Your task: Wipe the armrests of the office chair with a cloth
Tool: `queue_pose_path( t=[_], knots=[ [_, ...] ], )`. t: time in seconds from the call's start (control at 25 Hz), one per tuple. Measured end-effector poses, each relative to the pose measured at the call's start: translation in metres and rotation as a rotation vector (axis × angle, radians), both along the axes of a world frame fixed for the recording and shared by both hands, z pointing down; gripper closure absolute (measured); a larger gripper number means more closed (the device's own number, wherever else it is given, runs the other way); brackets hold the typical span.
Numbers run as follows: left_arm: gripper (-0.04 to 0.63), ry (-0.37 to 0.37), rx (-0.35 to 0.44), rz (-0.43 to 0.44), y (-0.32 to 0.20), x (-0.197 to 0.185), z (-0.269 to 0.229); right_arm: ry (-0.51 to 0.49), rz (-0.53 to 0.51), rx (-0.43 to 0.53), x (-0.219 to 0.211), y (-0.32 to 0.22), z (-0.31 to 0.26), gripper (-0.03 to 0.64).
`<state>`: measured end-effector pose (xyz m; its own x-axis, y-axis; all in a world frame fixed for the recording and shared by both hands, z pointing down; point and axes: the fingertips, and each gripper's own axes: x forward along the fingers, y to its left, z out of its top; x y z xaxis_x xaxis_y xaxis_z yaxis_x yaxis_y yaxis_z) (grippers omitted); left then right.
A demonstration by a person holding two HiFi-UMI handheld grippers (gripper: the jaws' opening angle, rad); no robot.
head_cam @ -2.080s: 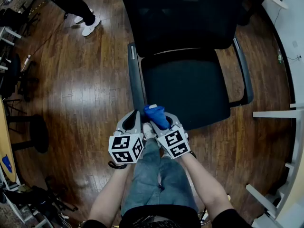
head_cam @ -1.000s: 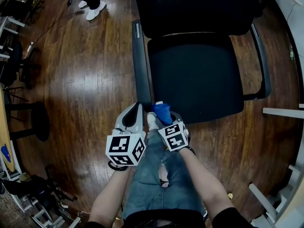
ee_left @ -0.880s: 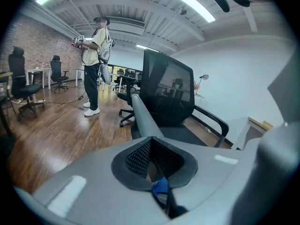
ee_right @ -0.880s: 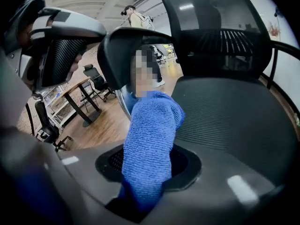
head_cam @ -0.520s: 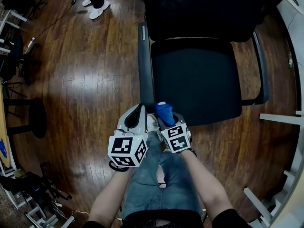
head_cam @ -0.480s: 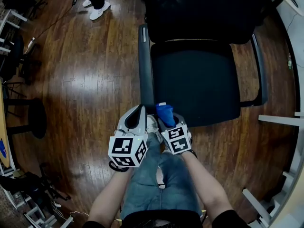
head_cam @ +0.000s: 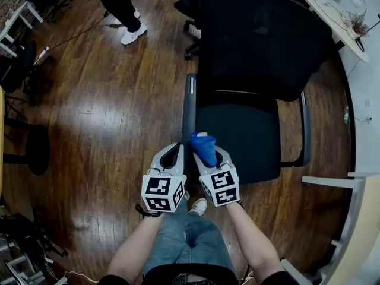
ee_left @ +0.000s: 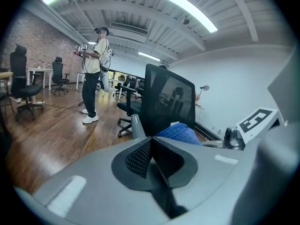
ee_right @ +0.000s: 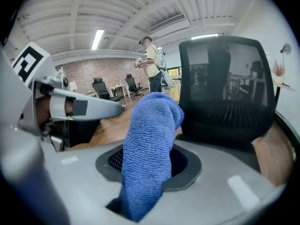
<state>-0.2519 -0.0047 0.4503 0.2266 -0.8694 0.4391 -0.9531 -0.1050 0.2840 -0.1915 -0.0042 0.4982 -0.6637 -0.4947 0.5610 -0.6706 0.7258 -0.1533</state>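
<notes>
A black office chair (head_cam: 255, 82) faces me, with a grey left armrest (head_cam: 189, 108) and a dark right armrest (head_cam: 306, 129). My right gripper (head_cam: 205, 150) is shut on a blue cloth (head_cam: 204, 148) that sticks out past its jaws (ee_right: 150, 149), just over the near end of the left armrest. Beside it to the left, my left gripper (head_cam: 175, 153) is shut with nothing in it (ee_left: 152, 156). The chair's backrest (ee_left: 168, 102) and the blue cloth (ee_left: 180, 132) also show in the left gripper view.
Wooden floor (head_cam: 113, 117) all around. A person stands behind the chair to the left (head_cam: 122, 10), also seen as a person (ee_left: 93, 74) holding grippers. A white desk (head_cam: 332, 16) is at the top right, shelving (head_cam: 356, 183) at the right, other chairs (ee_left: 21, 88) far off.
The view has pulled back: the chair now looks farther away and more of its backrest shows. Both grippers stay side by side at the near end of the left armrest, cloth still held.
</notes>
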Motion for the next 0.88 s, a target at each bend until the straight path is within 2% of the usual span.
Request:
queue_pose_path(
  t=[0.2, 0.32, 0.6, 0.88],
  knots=[
    [0.591, 0.014, 0.017, -0.01, -0.032, -0.024, -0.015, -0.032, -0.004, 0.018, -0.036, -0.041, -0.035, 0.477],
    [0.591, 0.021, 0.025, -0.022, -0.053, -0.042, -0.021, -0.068, 0.026, -0.012, -0.064, -0.07, -0.042, 0.477],
    [0.591, 0.026, 0.016, -0.059, -0.099, -0.095, -0.017, -0.177, 0.216, -0.201, -0.115, -0.137, -0.019, 0.477],
    [0.591, -0.005, -0.01, -0.044, -0.137, -0.143, -0.003, -0.35, 0.41, -0.355, -0.156, -0.182, 0.007, 0.477]
  ],
)
